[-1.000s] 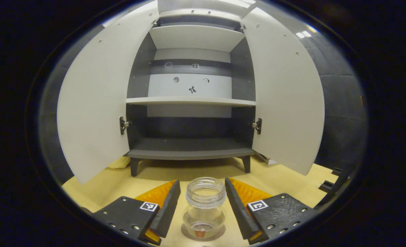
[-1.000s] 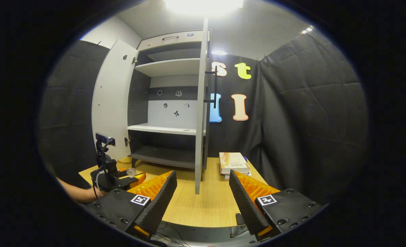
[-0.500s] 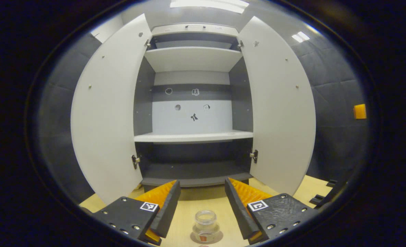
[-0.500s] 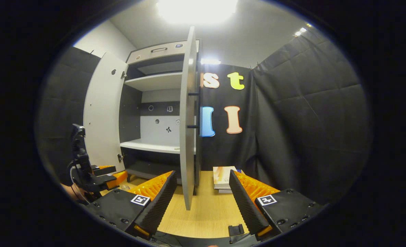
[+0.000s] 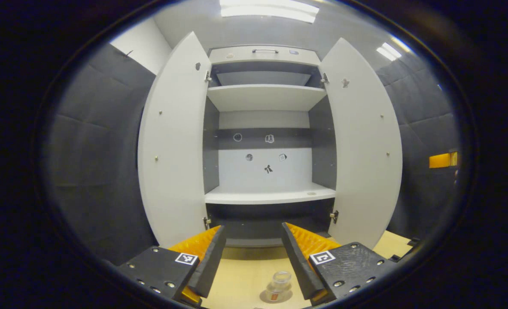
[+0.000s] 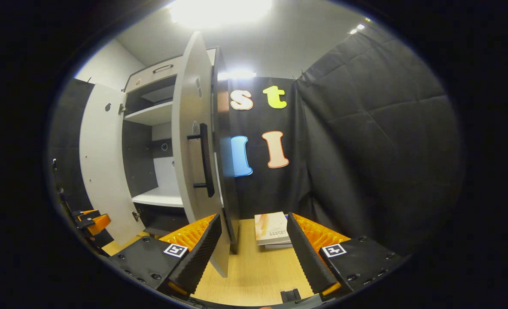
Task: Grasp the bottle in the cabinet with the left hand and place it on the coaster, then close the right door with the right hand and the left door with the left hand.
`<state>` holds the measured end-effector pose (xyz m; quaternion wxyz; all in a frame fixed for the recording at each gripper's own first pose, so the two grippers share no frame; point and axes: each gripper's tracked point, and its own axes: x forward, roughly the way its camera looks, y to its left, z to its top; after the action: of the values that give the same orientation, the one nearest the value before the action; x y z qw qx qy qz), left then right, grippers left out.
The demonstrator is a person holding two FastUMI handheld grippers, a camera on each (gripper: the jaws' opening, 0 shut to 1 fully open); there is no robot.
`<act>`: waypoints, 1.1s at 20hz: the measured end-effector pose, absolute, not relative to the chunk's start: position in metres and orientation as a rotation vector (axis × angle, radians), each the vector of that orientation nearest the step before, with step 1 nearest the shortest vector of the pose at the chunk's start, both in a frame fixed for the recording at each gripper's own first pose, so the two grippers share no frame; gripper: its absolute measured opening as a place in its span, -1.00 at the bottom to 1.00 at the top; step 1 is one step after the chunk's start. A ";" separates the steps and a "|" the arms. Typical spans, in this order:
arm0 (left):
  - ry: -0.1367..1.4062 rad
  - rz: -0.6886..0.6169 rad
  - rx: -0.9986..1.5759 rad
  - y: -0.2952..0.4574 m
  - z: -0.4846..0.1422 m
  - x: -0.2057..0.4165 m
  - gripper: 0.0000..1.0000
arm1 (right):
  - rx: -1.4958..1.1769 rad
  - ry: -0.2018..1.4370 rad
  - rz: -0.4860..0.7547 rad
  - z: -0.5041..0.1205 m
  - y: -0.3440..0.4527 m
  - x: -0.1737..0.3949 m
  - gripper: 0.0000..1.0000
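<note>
two doors of the tall white cabinet with grey shelves are standing open, and the small clear glass bottle is already sitting on the round coaster on the pale wooden table, so by my reading the step in hand is closing the right door.

the right tool is facing the white right door panel nearly edge-on. the door's free edge is lying just left of the gap between the tool's two orange-and-black fingers, and its long axis is running upright. the black bar handle is sitting on the door's outer face, above and left of the tool, also upright. the tool's jaws are spread wide and gripping nothing. since the outer face is showing toward this tool, a push leftward against it looks like what swings it shut.

the left tool is hovering above the table with its jaws wide apart and empty, the bottle lying below and between its fingertips, not touched. the white left door panel is lying up and to its left, so the left tool is the nearer one for that door, and the right tool for the right door.

a short stack of books is lying on the table beyond the right tool, clear of the door's swing as far as i can judge.
</note>
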<state>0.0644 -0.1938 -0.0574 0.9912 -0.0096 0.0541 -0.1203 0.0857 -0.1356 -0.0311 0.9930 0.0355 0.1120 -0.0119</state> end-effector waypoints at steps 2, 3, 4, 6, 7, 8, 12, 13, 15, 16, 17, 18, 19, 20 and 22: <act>0.101 -0.221 -0.002 -0.177 -0.052 0.063 0.58 | 0.062 0.210 -0.050 -0.023 -0.143 0.099 0.92; 0.101 -0.210 0.004 -0.168 -0.053 0.062 0.59 | 0.059 0.202 -0.064 -0.018 -0.145 0.106 0.95; 0.105 -0.197 0.010 -0.159 -0.052 0.064 0.56 | 0.055 0.191 -0.073 -0.013 -0.146 0.113 0.95; 0.100 -0.168 0.023 -0.138 -0.049 0.066 0.59 | 0.032 0.164 -0.087 -0.001 -0.144 0.129 0.95; 0.092 -0.151 0.030 -0.125 -0.047 0.068 0.58 | 0.018 0.150 -0.098 0.005 -0.143 0.137 0.95; 0.093 -0.133 0.037 -0.112 -0.046 0.068 0.58 | 0.005 0.137 -0.107 0.010 -0.141 0.144 0.92; 0.092 -0.078 0.052 -0.066 -0.041 0.073 0.58 | -0.045 0.102 -0.126 0.023 -0.128 0.168 0.95; 0.092 -0.066 0.052 -0.056 -0.039 0.074 0.58 | -0.050 0.098 -0.127 0.023 -0.124 0.173 0.94; 0.092 -0.043 0.052 -0.037 -0.038 0.078 0.59 | -0.062 0.102 -0.129 0.023 -0.118 0.179 0.95; 0.089 -0.034 0.053 -0.028 -0.037 0.081 0.59 | -0.070 0.106 -0.136 0.023 -0.117 0.181 0.94; 0.088 -0.023 0.053 -0.020 -0.037 0.084 0.58 | -0.078 0.112 -0.141 0.022 -0.115 0.183 0.95; 0.090 -0.013 0.053 -0.012 -0.038 0.087 0.58 | -0.082 0.118 -0.146 0.022 -0.112 0.185 0.94; 0.092 -0.006 0.051 -0.004 -0.039 0.090 0.58 | -0.082 0.124 -0.157 0.022 -0.112 0.186 0.92; 0.092 0.003 0.050 0.004 -0.041 0.092 0.59 | -0.075 0.129 -0.163 0.022 -0.111 0.186 0.90; 0.089 0.013 0.047 0.016 -0.043 0.098 0.59 | -0.056 0.145 -0.165 0.021 -0.107 0.185 0.83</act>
<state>0.0979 0.0165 -0.0425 0.9987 0.0234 0.0447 0.0064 0.1850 -0.1072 0.0208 0.9936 -0.0279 0.0723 -0.0823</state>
